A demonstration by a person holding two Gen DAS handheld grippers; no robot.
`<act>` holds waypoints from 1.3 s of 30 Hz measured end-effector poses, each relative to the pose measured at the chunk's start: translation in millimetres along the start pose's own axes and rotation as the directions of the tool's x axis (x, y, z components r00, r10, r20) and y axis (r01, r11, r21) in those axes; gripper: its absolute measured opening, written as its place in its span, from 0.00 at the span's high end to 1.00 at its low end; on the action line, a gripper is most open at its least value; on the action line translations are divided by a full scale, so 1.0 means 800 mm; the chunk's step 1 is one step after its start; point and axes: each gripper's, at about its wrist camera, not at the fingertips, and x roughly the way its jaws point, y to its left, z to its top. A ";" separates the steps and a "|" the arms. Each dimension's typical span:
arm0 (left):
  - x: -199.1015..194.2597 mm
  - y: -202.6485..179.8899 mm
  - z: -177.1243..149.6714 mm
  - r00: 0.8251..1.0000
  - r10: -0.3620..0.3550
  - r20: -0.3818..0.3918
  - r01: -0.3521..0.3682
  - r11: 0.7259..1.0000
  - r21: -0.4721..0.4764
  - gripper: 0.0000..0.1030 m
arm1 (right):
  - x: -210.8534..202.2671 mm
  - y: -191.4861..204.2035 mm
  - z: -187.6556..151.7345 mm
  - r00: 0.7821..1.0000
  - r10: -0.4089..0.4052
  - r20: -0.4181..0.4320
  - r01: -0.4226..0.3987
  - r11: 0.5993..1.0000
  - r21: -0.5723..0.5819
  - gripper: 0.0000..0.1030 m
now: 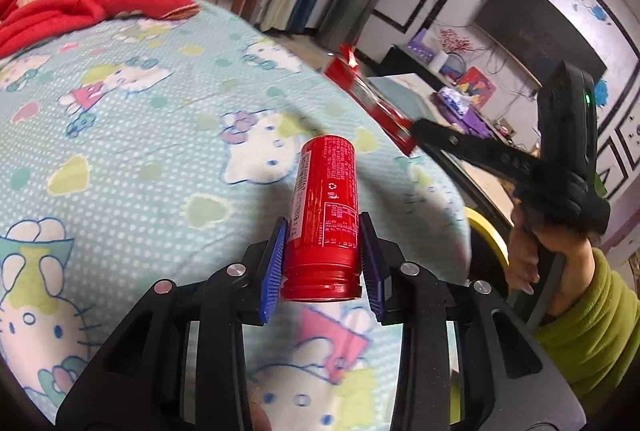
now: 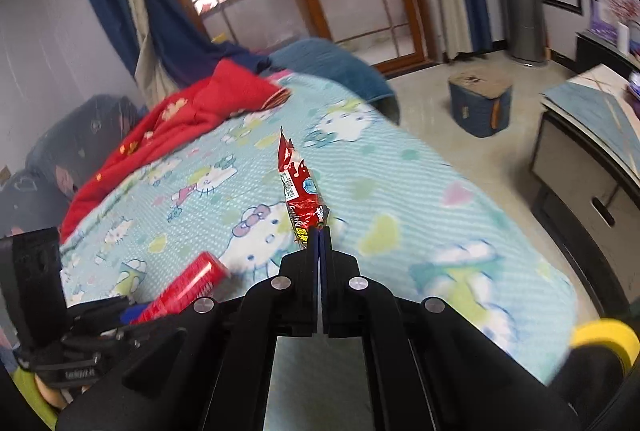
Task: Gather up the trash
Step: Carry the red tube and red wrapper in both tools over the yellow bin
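My left gripper [image 1: 323,263] is shut on a red cylindrical can [image 1: 325,215], held above the Hello Kitty bedsheet [image 1: 120,135]. The can also shows in the right wrist view [image 2: 188,289], at the lower left. My right gripper [image 2: 319,231] is shut on the end of a red snack wrapper [image 2: 298,183], which hangs out ahead of the fingertips over the bed. In the left wrist view the right gripper [image 1: 416,135] appears at the right, holding the wrapper [image 1: 368,99].
A red blanket [image 2: 172,127] lies at the head of the bed, with a blue one [image 2: 320,63] beside it. A yellow-rimmed bin [image 2: 604,341] stands by the bed's edge. A blue stool [image 2: 480,103] is on the floor. A low cabinet [image 2: 592,151] stands at the right.
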 end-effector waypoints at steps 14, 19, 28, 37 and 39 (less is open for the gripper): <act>0.013 -0.117 -0.002 0.992 -0.125 -0.003 0.124 0.979 0.160 0.74 | -0.141 -0.083 -0.086 0.983 -0.172 0.058 0.164 0.980 0.116 0.99; 0.024 -0.144 -0.009 0.988 -0.150 -0.023 0.152 0.969 0.196 0.73 | -0.169 -0.099 -0.118 0.977 -0.210 0.043 0.202 0.967 0.154 0.99; 0.040 -0.186 -0.028 0.982 -0.180 -0.062 0.190 0.950 0.249 0.74 | -0.202 -0.116 -0.153 0.964 -0.266 -0.003 0.262 0.948 0.181 0.99; 0.069 -0.225 -0.048 0.975 -0.185 -0.126 0.216 0.924 0.314 0.74 | -0.228 -0.142 -0.185 0.950 -0.305 -0.063 0.311 0.921 0.235 0.99; 0.078 -0.237 -0.052 0.972 -0.185 -0.143 0.223 0.917 0.332 0.75 | -0.236 -0.147 -0.196 0.942 -0.328 -0.070 0.335 0.912 0.238 0.99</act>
